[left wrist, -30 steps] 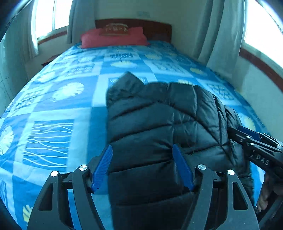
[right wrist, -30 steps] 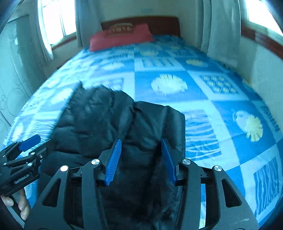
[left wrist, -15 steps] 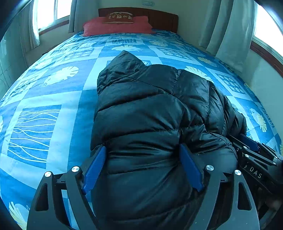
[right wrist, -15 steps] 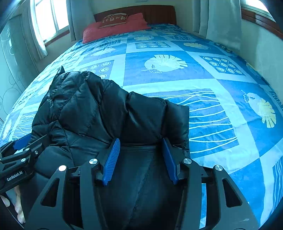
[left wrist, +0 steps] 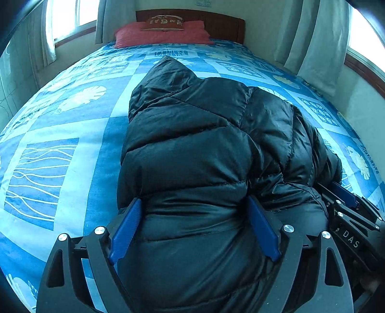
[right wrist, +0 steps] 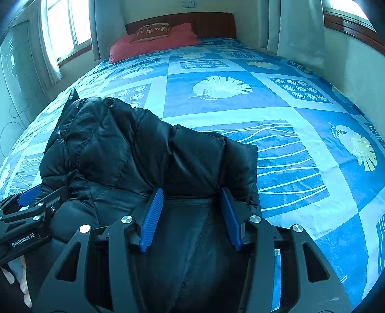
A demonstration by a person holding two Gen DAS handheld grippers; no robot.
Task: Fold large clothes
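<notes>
A black puffer jacket (left wrist: 197, 134) lies bunched on the blue patterned bedspread (left wrist: 60, 144), its hood pointing toward the headboard. My left gripper (left wrist: 193, 201) straddles the jacket's near, thick edge. Its jaws are opening, and the padded fabric bulges between the blue pads (left wrist: 125, 226) without being pinched. My right gripper (right wrist: 191, 190) is shut on the jacket (right wrist: 125, 149) at its right-hand near edge, the fabric pulled tight between its pads (right wrist: 151, 216). Each gripper shows at the edge of the other's view: the right one (left wrist: 349, 216), the left one (right wrist: 26, 211).
Red pillows (right wrist: 154, 41) lie against the dark wooden headboard (right wrist: 211, 21) at the far end. Curtained windows (right wrist: 62, 29) flank the bed and a pale wall (right wrist: 356, 62) runs along its right side. A hand's fingers (right wrist: 21, 284) show under the left gripper.
Both grippers came down with the jacket, which now rests lower and flatter on the bed. The left gripper's jaws spread wider around the fabric. The right gripper's gap stayed the same.
</notes>
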